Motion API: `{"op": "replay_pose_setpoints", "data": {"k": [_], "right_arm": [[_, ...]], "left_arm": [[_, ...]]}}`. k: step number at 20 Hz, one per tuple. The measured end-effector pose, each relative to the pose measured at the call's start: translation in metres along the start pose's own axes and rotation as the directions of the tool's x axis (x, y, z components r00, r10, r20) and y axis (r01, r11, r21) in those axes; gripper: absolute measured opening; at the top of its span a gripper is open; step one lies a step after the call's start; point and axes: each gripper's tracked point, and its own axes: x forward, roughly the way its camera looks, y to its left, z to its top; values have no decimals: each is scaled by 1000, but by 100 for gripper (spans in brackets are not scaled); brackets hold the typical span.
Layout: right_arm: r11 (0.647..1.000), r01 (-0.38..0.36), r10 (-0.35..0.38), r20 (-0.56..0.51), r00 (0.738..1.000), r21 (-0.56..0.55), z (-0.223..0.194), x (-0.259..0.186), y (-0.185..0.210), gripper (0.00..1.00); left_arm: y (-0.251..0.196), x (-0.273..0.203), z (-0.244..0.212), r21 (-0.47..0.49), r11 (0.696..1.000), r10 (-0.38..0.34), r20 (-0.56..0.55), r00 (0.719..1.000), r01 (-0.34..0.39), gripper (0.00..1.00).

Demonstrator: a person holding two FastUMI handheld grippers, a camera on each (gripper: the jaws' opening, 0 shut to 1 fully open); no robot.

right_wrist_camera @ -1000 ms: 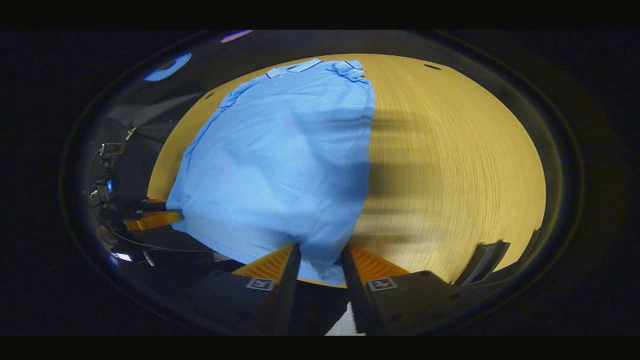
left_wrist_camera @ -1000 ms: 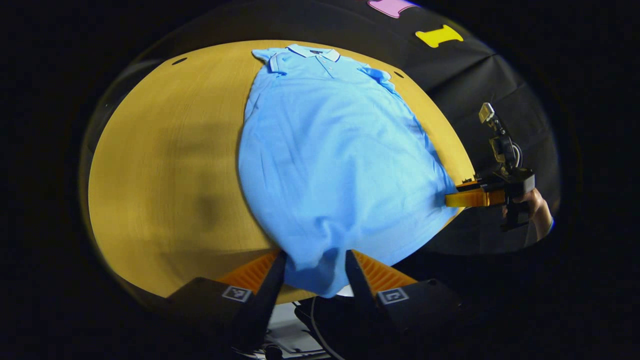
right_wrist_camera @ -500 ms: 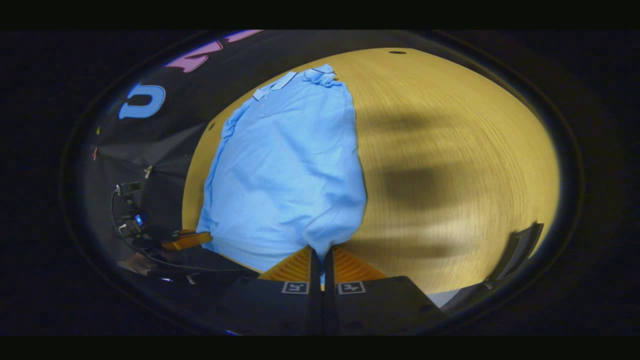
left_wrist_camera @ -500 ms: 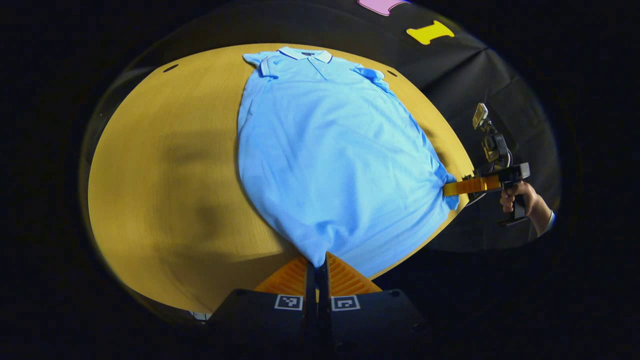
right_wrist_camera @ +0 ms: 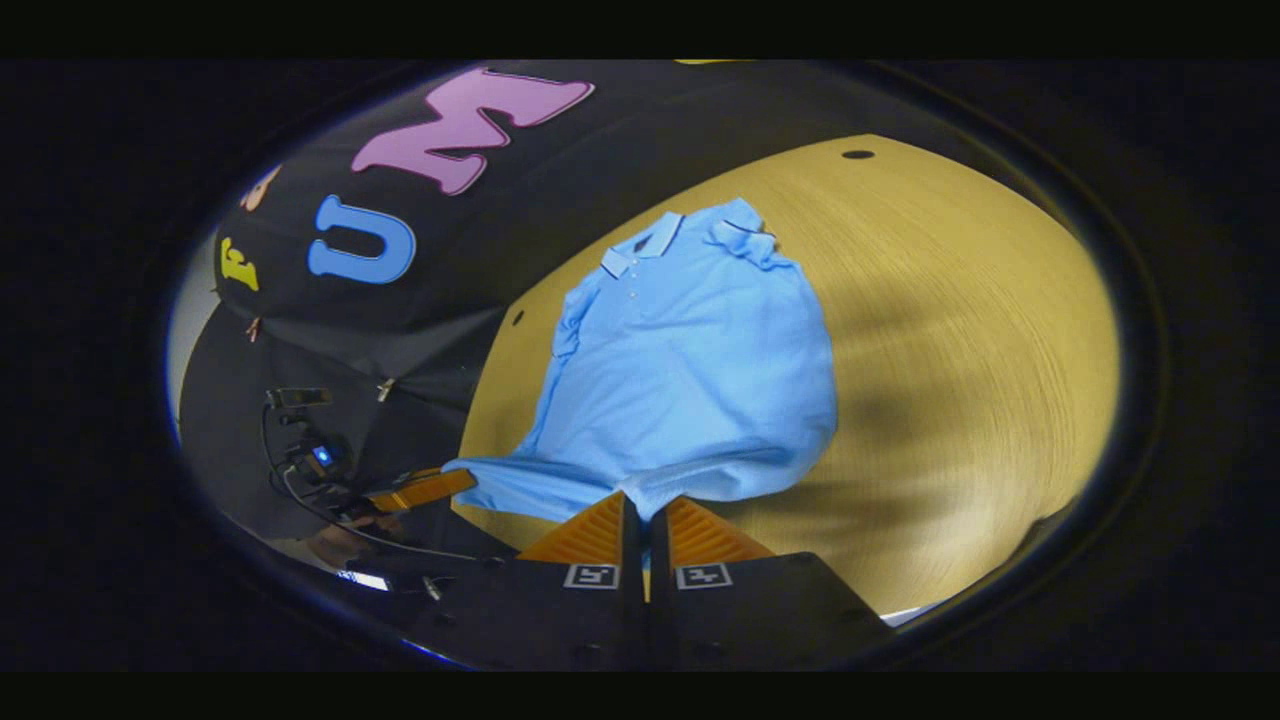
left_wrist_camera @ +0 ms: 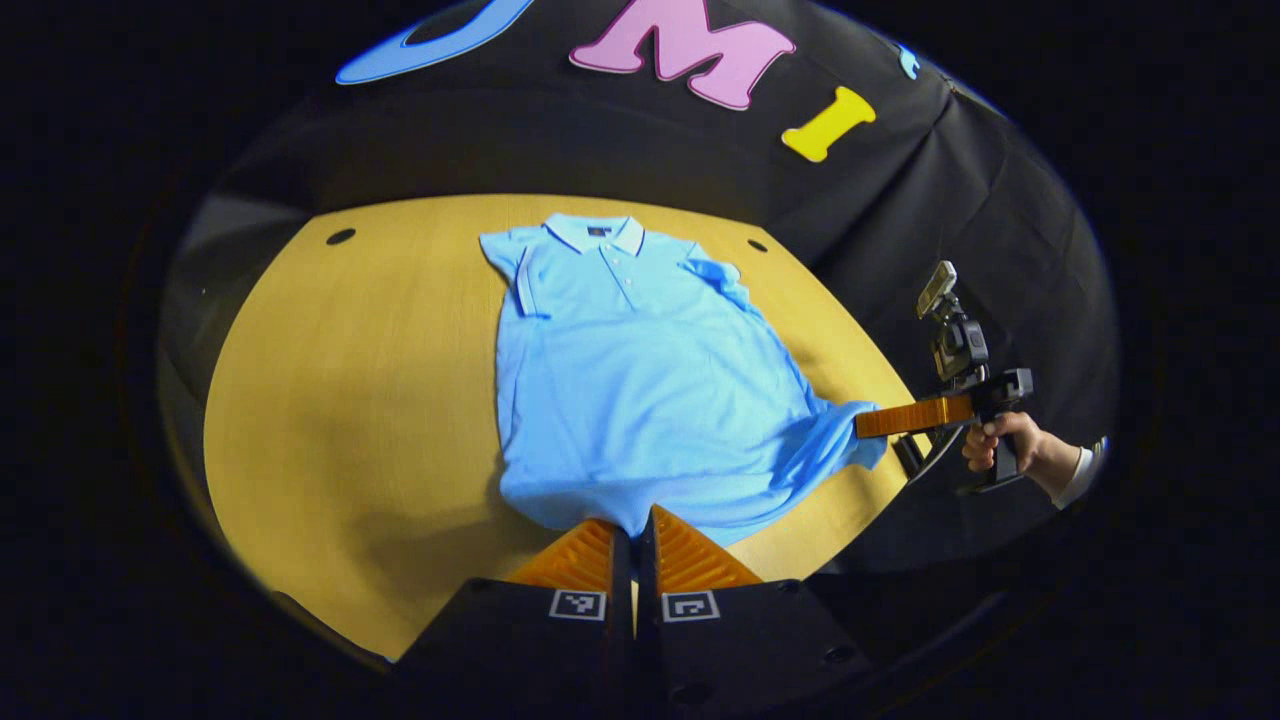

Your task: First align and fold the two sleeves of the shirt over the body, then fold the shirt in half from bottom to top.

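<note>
Sleeves look already folded in on the shirt (left_wrist_camera: 640,380), spread mid-frame on the desk (left_wrist_camera: 350,400). Left claw (left_wrist_camera: 632,535) and right claw (right_wrist_camera: 645,515) each pinch a hem corner at frame bottom, lifted; the bottom-to-top fold remains, barely begun.

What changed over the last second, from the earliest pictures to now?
Both tools closed on the shirt hem: the left tool and right tool, open a second ago, now pinch its two bottom corners and have lifted them, bunching the lower edge. The collar end stayed flat on the table.
</note>
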Motion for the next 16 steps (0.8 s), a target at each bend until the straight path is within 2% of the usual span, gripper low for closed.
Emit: {"op": "replay_pose_setpoints", "data": {"k": [5, 9, 10, 11, 14, 16], "right_arm": [[983, -11, 34, 122, 992, -184, 91, -4, 26, 6], [958, 3, 78, 273, 959, -286, 200, -2, 57, 6], [952, 20, 77, 303, 950, -304, 226, 5, 57, 9], [946, 43, 69, 328, 942, -322, 249, 14, 55, 6], [930, 114, 26, 375, 927, -348, 311, 55, 45, 6], [929, 130, 15, 386, 922, -346, 335, 89, 41, 6]], "left_arm": [[11, 3, 80, 71, 996, 46, 123, 991, -55, 6], [19, 13, 175, 32, 997, 62, 264, 963, -73, 6], [27, 19, 200, 29, 995, 81, 293, 953, -94, 6], [36, 28, 221, 26, 993, 100, 320, 942, -115, 6], [66, 63, 267, -49, 988, 152, 324, 934, -144, 6], [94, 92, 286, -56, 975, 223, 314, 923, -217, 6]]}}
